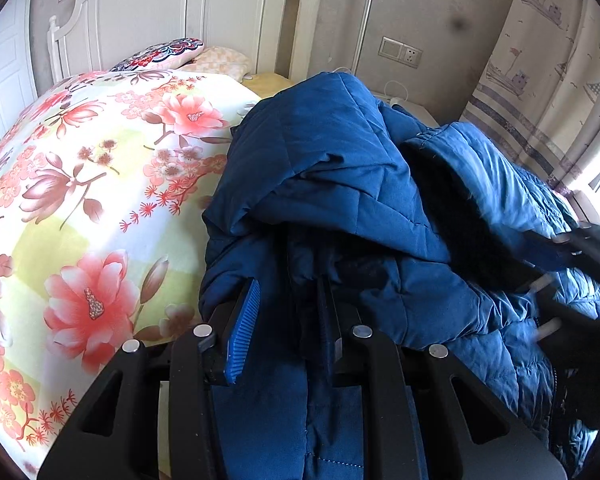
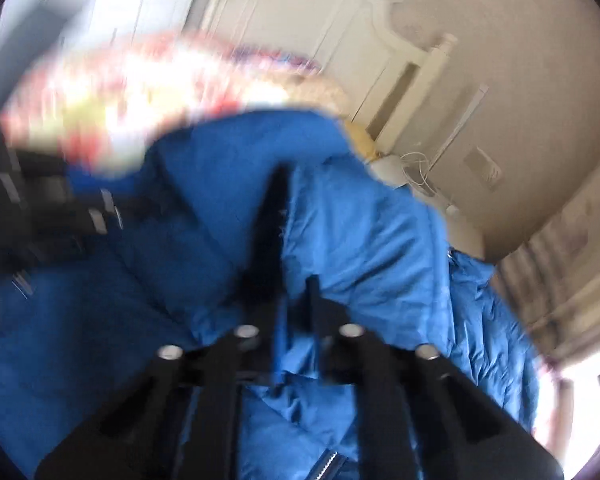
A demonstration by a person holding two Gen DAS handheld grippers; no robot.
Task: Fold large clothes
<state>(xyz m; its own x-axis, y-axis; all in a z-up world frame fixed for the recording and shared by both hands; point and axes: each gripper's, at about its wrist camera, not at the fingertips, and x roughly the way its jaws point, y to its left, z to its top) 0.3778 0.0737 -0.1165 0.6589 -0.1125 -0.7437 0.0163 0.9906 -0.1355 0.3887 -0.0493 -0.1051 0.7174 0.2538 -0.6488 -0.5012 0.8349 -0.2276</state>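
Left wrist view, left gripper (image 1: pixel 286 300) clamping blue jacket (image 1: pixel 340 184), right gripper (image 2: pixel 296 248) pinching jacket, floral bedspread (image 1: pixel 100 184) beside

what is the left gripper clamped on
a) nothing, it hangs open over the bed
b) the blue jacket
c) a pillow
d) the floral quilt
b: in the left wrist view the left gripper has a thick fold of the blue jacket bunched between its fingers, while the floral quilt lies apart to its left.
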